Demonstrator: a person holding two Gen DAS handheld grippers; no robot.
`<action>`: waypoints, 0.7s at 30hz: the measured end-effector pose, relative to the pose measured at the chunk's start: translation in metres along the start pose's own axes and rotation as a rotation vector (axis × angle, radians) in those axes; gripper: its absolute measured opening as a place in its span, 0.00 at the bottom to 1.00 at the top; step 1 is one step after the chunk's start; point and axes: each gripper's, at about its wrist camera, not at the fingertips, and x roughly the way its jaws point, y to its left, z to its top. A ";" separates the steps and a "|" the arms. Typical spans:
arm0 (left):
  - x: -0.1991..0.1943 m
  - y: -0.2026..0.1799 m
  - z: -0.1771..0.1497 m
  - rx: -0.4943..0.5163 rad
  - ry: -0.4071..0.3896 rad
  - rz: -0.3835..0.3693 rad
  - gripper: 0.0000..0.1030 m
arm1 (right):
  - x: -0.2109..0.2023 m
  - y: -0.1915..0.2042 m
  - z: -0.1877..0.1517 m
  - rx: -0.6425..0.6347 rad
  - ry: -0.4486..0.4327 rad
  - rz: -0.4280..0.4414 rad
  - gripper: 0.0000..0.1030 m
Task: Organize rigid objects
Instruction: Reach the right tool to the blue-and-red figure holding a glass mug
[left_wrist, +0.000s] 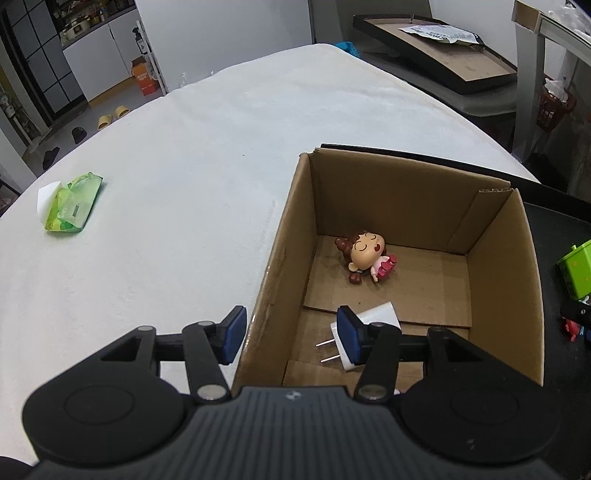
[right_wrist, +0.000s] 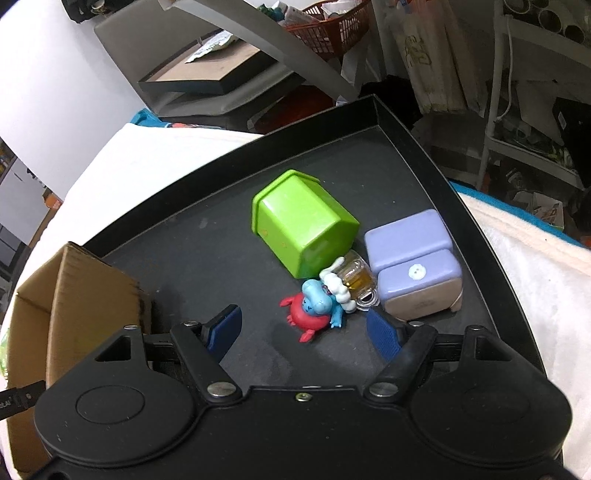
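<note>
In the left wrist view an open cardboard box (left_wrist: 291, 221) stands on the white table. Inside lie a small doll figure (left_wrist: 365, 256) and a white plug adapter (left_wrist: 365, 332). My left gripper (left_wrist: 291, 336) is open and empty, straddling the box's left wall, its right finger above the adapter. In the right wrist view a black tray (right_wrist: 207, 258) holds a green hexagonal cup (right_wrist: 301, 225) on its side, a purple box (right_wrist: 415, 254), a small beer-mug charm (right_wrist: 351, 282) and a red and blue toy figure (right_wrist: 312, 314). My right gripper (right_wrist: 303, 332) is open, just short of the toy figure.
A green wipes packet (left_wrist: 72, 203) lies on the white tablecloth (left_wrist: 184, 166) at the left. The box corner (right_wrist: 77, 295) touches the tray's left side. Chairs, a flat black frame (left_wrist: 436, 55) and an orange basket (right_wrist: 325, 26) stand beyond the table.
</note>
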 end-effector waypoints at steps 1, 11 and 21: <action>0.000 0.000 0.000 0.001 0.001 0.001 0.51 | 0.000 0.001 0.001 -0.006 -0.007 -0.006 0.72; 0.001 0.001 0.001 -0.007 0.006 -0.001 0.51 | 0.009 0.011 -0.001 -0.108 -0.053 -0.061 0.75; -0.002 0.011 0.002 -0.041 0.001 -0.016 0.51 | 0.018 0.030 -0.006 -0.250 -0.100 -0.196 0.57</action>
